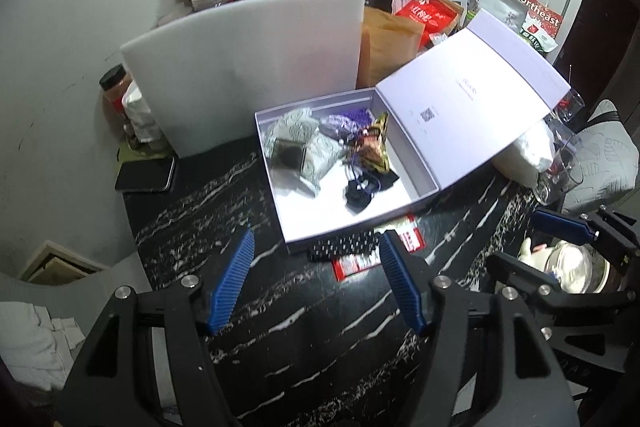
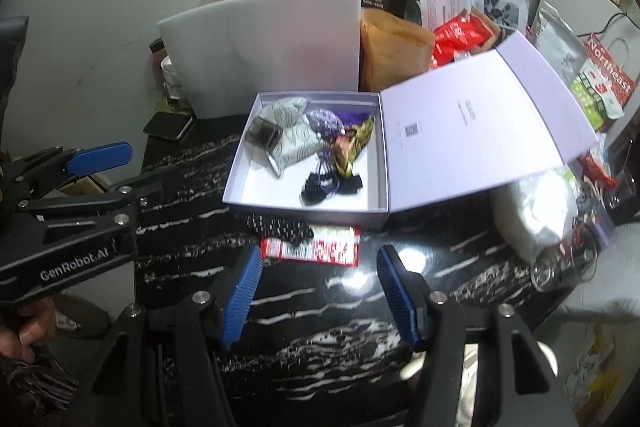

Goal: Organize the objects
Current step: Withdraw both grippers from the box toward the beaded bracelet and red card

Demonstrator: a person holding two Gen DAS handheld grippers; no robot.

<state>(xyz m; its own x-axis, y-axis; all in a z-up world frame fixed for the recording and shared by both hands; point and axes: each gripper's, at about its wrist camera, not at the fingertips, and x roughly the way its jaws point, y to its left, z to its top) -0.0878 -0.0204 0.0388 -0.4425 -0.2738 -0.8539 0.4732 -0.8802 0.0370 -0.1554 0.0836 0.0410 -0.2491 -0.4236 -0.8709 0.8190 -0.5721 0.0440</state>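
Note:
A pale lilac box (image 1: 422, 169) (image 2: 372, 163) stands open on the black marble table, its lid (image 1: 472, 99) (image 2: 480, 123) folded back to the right. Inside lie grey patterned sachets (image 1: 320, 151) (image 2: 294, 143), a purple pouch (image 2: 324, 121), a gold wrapper (image 1: 374, 143) (image 2: 352, 143) and a black cord bundle (image 1: 362, 191) (image 2: 320, 187). In front of the box lie a black dotted pouch (image 1: 344, 247) (image 2: 280, 227) and a red packet (image 1: 360, 261) (image 2: 320, 247). My left gripper (image 1: 316, 283) (image 2: 100, 155) is open and empty. My right gripper (image 2: 320, 291) (image 1: 560, 223) is open and empty.
A white foam board (image 1: 248, 67) (image 2: 272, 51) stands behind the box. Jars, bags and red packets crowd the back. A phone (image 1: 146, 175) (image 2: 168, 125) lies at the left. A white bag (image 2: 532, 215) and glasses (image 2: 564, 263) sit at the right.

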